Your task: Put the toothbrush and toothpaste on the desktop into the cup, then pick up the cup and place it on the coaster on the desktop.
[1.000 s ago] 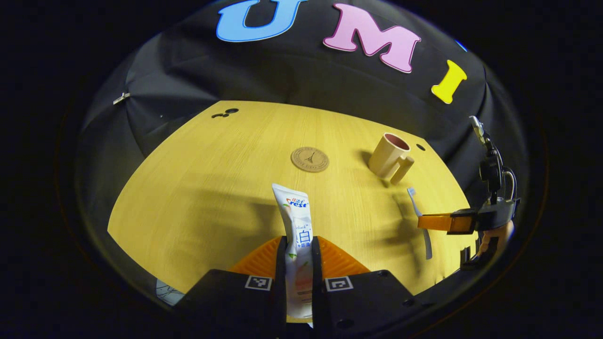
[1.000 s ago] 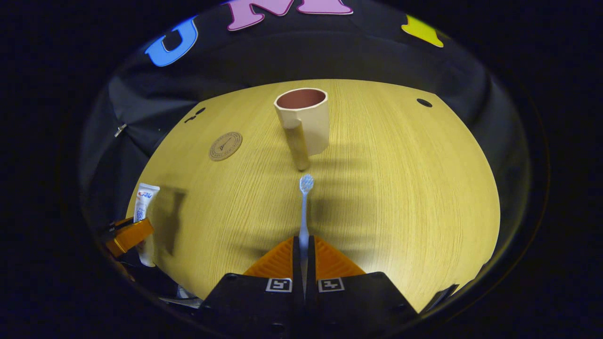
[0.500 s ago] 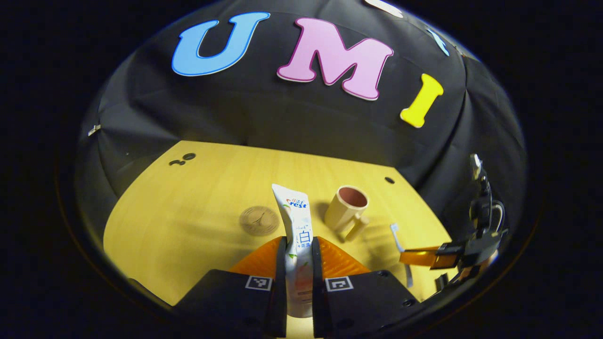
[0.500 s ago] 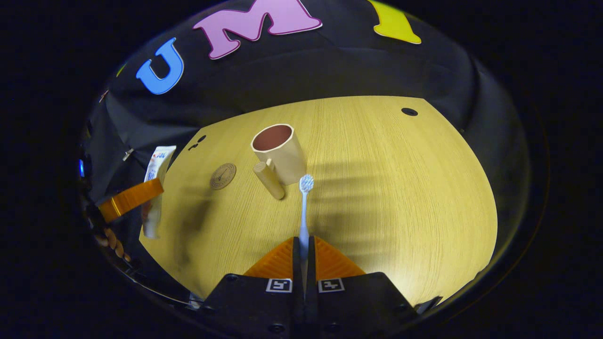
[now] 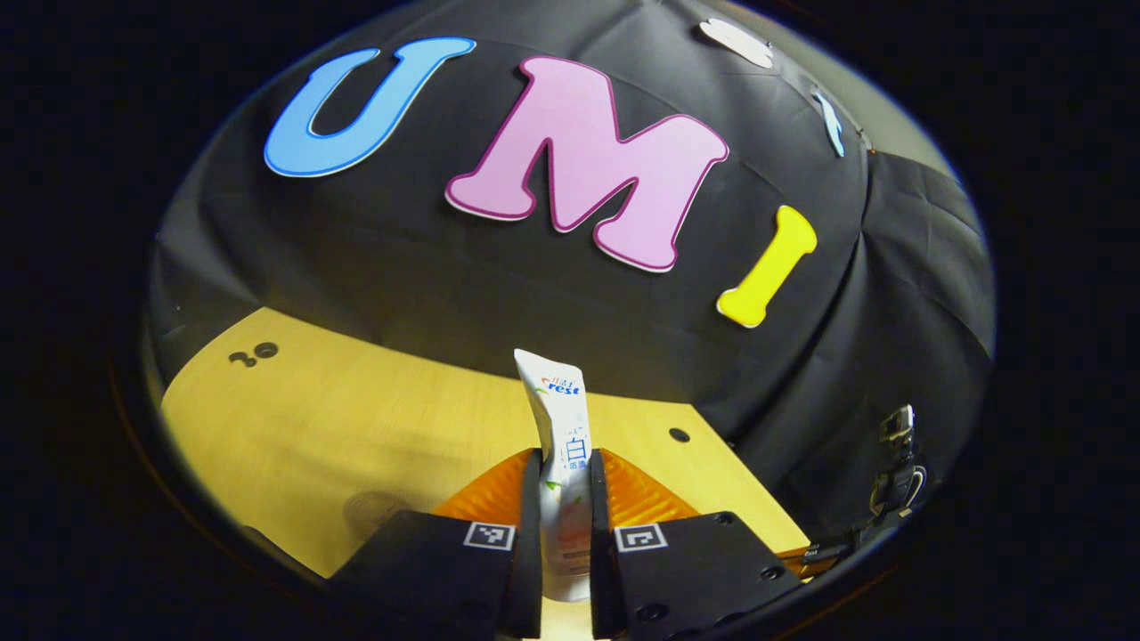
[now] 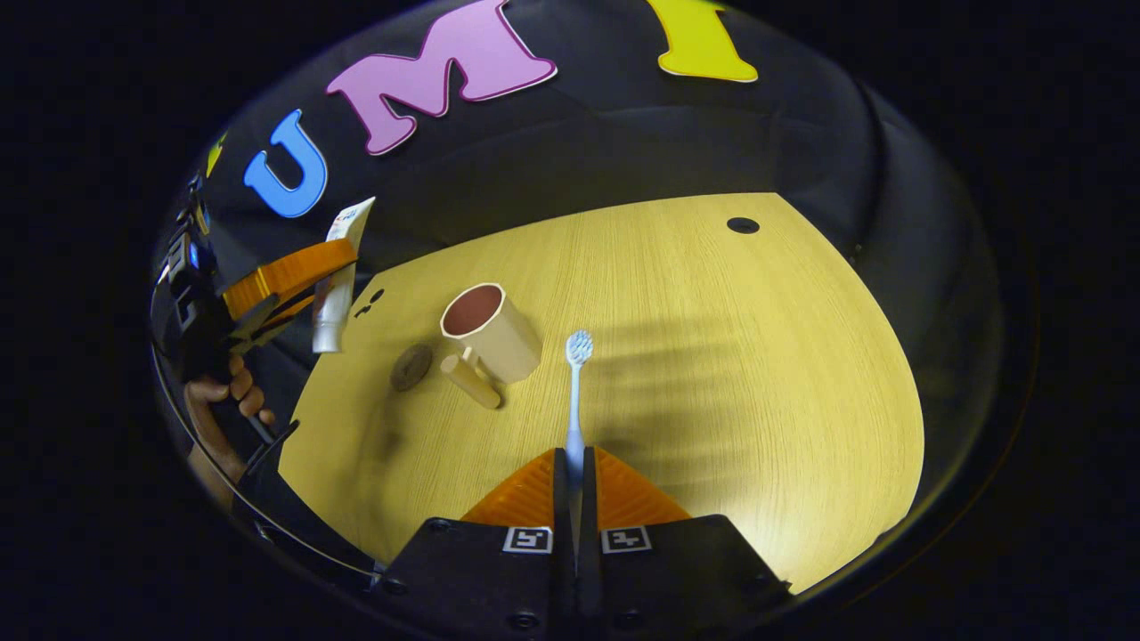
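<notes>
Left gripper clamping toothpaste upright above counter — right gripper pinching toothbrush, head lying beside cup; coaster nearby.

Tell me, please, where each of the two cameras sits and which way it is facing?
Left gripper view: rides the left gripper, facing the booth wall over the desktop; its fingers clamp the toothpaste.
Right gripper view: rides the right gripper, looking down at the cup and coaster; its fingers pinch the toothbrush; a hand shows.
Shared: toothpaste, desktop, left gripper.
</notes>
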Tool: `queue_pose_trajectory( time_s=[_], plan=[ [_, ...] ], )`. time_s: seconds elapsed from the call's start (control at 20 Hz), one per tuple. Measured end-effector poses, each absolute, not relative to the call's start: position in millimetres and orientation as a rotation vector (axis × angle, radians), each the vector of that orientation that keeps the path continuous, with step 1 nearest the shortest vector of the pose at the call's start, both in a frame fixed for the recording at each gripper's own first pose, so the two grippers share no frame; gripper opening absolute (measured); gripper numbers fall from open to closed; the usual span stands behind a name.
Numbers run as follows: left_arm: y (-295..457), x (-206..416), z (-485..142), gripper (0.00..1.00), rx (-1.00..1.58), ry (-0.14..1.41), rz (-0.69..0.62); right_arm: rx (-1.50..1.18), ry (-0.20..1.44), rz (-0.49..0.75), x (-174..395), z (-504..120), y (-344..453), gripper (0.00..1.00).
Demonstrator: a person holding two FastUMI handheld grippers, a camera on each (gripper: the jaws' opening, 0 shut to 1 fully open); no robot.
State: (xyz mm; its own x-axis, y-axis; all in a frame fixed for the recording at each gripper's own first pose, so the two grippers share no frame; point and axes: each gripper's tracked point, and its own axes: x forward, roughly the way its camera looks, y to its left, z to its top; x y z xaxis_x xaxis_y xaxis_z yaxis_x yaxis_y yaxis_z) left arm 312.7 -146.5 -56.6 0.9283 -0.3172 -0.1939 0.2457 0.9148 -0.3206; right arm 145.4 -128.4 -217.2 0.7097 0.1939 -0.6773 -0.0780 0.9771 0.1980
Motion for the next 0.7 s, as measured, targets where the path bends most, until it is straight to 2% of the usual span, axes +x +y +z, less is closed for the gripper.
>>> queue_pose_trajectory(
  time_s=[0.3, 0.7],
  plan=[
    [-183, 370, -62, 0.26, -0.235, 0.178, -0.376, 0.191, 0.752, 0.142, 158, -217, -141, 0.05],
    [-207, 403, -119, 0.26, -0.157, 0.174, -0.41, 0.203, 0.741, 0.046, 182, -241, -164, 0.05]
  ],
)
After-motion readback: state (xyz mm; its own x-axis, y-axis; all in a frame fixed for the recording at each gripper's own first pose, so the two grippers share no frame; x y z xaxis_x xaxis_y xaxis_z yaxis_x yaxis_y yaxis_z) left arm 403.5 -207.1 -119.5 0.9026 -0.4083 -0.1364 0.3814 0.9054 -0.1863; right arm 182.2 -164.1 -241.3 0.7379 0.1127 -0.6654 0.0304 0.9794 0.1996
